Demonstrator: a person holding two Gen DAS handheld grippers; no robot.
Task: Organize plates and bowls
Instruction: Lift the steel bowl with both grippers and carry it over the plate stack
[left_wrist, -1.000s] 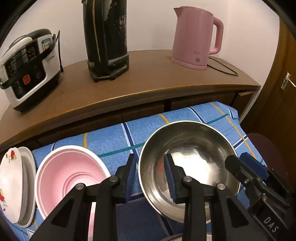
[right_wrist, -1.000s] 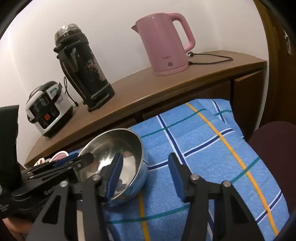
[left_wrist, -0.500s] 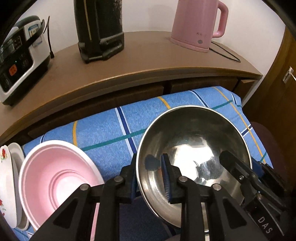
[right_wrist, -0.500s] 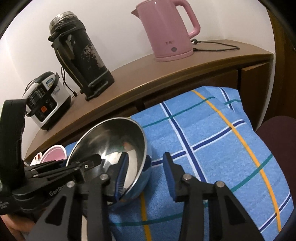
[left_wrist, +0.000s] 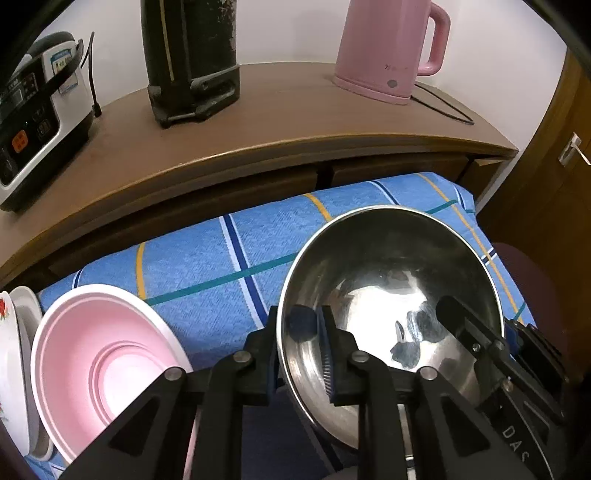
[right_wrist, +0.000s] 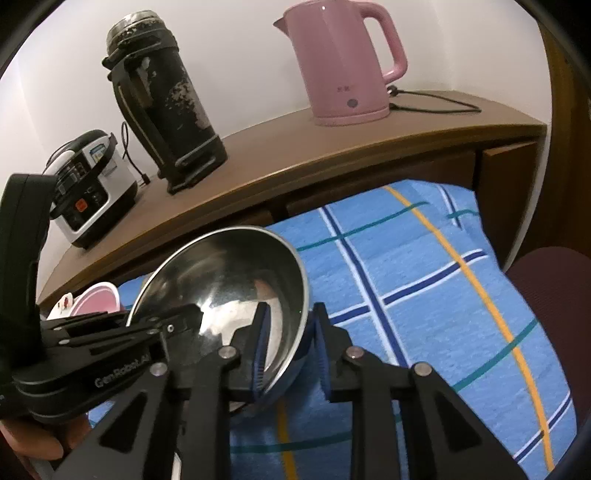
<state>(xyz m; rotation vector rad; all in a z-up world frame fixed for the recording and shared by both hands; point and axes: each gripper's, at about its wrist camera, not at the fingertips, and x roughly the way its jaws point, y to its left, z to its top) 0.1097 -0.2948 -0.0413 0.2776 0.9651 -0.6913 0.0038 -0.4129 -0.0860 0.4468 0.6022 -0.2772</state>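
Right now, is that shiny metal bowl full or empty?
Empty. The steel bowl shows only bare, mirror-like metal and reflections inside. The left claw and the right claw each straddle its rim, on opposite sides.

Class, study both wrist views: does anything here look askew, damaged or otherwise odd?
Yes. The steel bowl sits tilted on the blue towel, its rim pinched by both the left claw and right claw. The black flask looks scuffed.
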